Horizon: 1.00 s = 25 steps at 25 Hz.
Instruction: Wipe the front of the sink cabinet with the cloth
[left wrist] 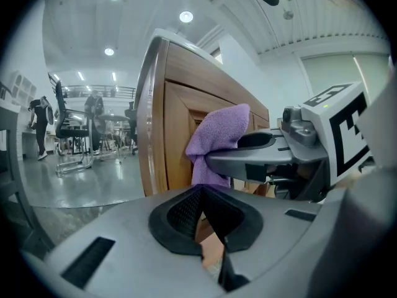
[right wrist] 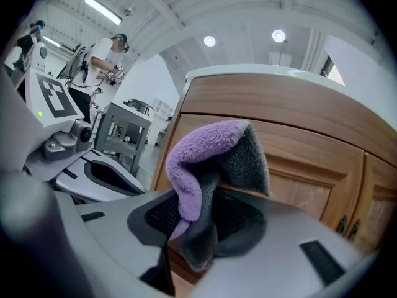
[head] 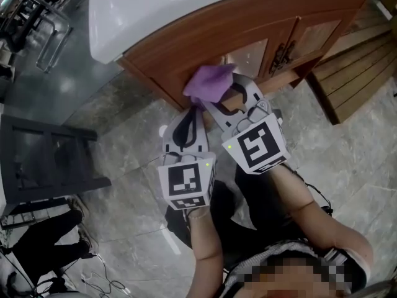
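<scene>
Close before sink cabinet front (head: 205, 36): cloth (head: 211, 82) clamped in right gripper (head: 218, 99) jaws, bunched ahead toward it; left gripper (head: 193, 112) jaws closed, empty.

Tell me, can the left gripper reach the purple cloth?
Probably yes. The cloth sits just ahead, pinched in the right gripper, with nothing between. The left gripper is shut, so it'd need opening.

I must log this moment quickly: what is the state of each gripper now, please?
Left gripper: shut, with nothing between its jaws.
Right gripper: shut on the fluffy purple and grey cloth.
</scene>
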Each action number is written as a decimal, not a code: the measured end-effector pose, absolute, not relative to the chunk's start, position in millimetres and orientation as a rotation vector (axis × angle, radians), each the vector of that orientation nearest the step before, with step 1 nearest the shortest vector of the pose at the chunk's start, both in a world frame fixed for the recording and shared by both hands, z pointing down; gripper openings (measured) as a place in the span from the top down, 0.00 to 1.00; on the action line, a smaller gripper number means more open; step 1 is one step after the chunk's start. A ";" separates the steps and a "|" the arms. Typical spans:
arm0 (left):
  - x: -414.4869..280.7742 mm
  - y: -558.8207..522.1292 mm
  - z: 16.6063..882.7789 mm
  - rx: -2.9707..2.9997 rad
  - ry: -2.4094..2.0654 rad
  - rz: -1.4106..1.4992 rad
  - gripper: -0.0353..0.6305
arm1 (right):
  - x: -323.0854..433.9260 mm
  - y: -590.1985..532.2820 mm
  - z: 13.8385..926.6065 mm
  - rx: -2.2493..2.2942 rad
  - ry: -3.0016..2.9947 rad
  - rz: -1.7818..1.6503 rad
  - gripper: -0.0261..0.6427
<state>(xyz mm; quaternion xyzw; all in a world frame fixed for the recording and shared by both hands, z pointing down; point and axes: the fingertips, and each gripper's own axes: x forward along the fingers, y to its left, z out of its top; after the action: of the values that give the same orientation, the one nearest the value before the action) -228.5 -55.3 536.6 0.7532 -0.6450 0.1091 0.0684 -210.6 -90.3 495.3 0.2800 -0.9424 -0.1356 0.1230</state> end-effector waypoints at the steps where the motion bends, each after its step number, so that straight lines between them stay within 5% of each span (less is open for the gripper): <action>1: -227.5 -56.5 536.8 2.272 -1.940 0.326 0.95 | -209.7 -91.2 495.8 0.819 -2.751 -0.395 0.69; 25: -208.0 -69.2 536.6 2.334 -1.882 0.311 0.95 | -163.7 -118.9 503.2 0.949 -2.669 -0.345 0.69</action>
<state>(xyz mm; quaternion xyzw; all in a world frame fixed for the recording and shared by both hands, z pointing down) -208.0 -69.2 536.6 0.7729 -0.6229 0.1030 0.0635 -163.7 -118.9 503.2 0.3292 -0.9256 -0.1196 0.1435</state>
